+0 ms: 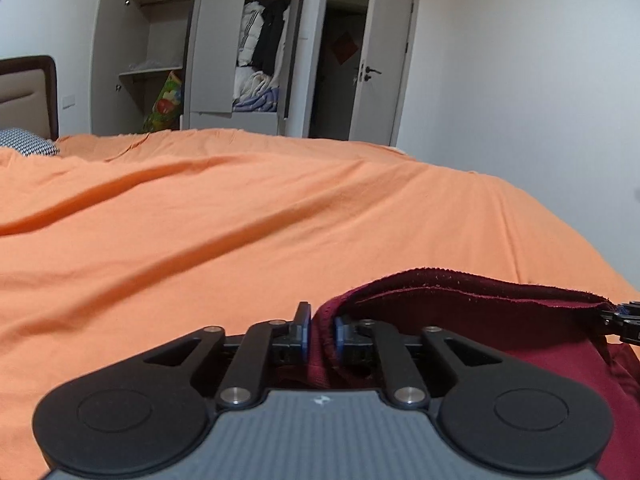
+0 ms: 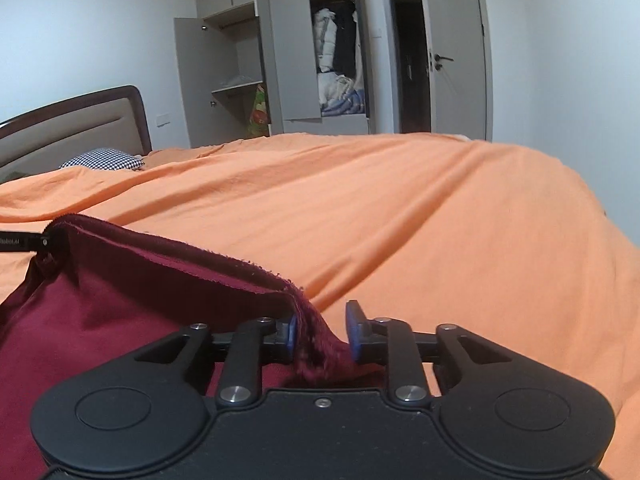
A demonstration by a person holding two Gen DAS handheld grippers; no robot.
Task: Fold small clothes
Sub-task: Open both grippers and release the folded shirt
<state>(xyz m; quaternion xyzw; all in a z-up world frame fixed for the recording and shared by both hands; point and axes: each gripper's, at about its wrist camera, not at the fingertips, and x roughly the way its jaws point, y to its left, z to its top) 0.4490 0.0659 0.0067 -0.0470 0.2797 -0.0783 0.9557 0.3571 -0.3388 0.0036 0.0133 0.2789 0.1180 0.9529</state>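
Orange bed [image 1: 240, 216] below, my left tongs [image 1: 320, 334] and right tongs [image 2: 322, 334] each pinch the maroon garment [image 1: 480, 320], its edge stretched nine-to-three between them.

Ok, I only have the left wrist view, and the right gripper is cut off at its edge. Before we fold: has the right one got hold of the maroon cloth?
Observer: It looks so. In the right wrist view a corner of the maroon garment drops between the right gripper's blue-padded fingers and fills the gap.
Operator: And my own grip, seen from that side?
Observer: The left gripper's tip sits at the opposite corner. The edge between the two runs nearly straight, lifted off the orange bedspread.
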